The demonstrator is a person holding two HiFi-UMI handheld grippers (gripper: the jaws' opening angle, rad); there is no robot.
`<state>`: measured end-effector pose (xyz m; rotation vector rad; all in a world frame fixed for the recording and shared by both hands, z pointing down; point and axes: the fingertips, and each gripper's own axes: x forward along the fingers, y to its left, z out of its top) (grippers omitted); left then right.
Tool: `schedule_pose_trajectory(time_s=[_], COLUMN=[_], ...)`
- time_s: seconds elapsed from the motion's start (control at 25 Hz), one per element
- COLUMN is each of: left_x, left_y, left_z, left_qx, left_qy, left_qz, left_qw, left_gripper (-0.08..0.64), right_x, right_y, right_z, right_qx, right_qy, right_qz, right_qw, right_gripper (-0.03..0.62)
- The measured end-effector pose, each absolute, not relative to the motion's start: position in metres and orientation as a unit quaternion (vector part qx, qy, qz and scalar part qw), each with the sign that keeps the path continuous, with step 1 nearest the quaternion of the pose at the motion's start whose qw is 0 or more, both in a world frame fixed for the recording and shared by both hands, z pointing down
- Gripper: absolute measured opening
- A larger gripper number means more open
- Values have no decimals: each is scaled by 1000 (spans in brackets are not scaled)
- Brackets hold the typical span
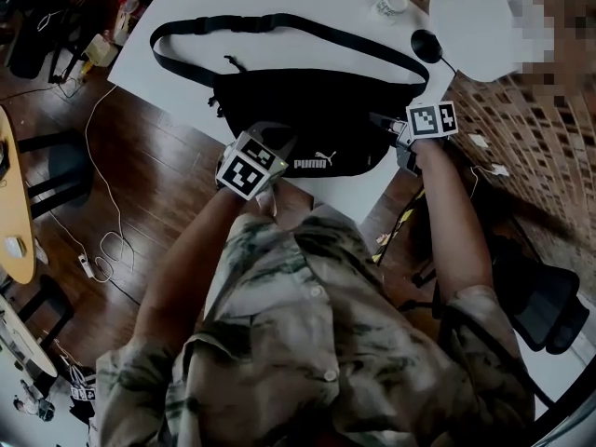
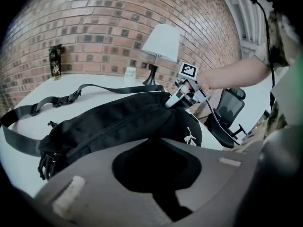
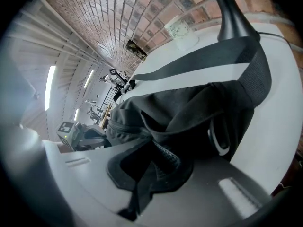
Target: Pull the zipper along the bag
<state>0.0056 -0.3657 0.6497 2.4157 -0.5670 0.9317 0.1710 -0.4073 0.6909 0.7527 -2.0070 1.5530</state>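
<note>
The left gripper (image 2: 158, 169) has its jaws closed on the near corner of the bag (image 1: 317, 110), which spreads just ahead of it on the table (image 1: 242, 7). The zipper (image 2: 112, 128) runs from there toward the right gripper (image 3: 151, 174), which pinches a fabric fold at the bag's far end. The strap (image 1: 279, 24) loops beyond both.

The left gripper (image 2: 158, 169) pinches the near edge of a black Puma waist bag (image 2: 113, 122) lying on the white table (image 2: 33, 100).
</note>
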Motion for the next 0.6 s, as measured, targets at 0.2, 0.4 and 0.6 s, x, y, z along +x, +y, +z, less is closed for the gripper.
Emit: schedule_pose_trajectory(time_s=[0.2,0.4,0.6], left_x=[5,13,14], left_y=[-367,-361,-366], left_z=[648,657,654], left_qx=[890,891,892], left_qy=[-194,-169,-174], left_qz=[335,362,356], left_qw=[241,218,216], left_gripper=[25,23,23], right_x=[175,172,147], right_y=[-408,-405,-402], right_z=[691,689,666], right_qx=[289,289,270], right_qy=[-736,-741,-764], right_qz=[559,528,515], right_qw=[249,298,279], right_gripper=[3,5,5])
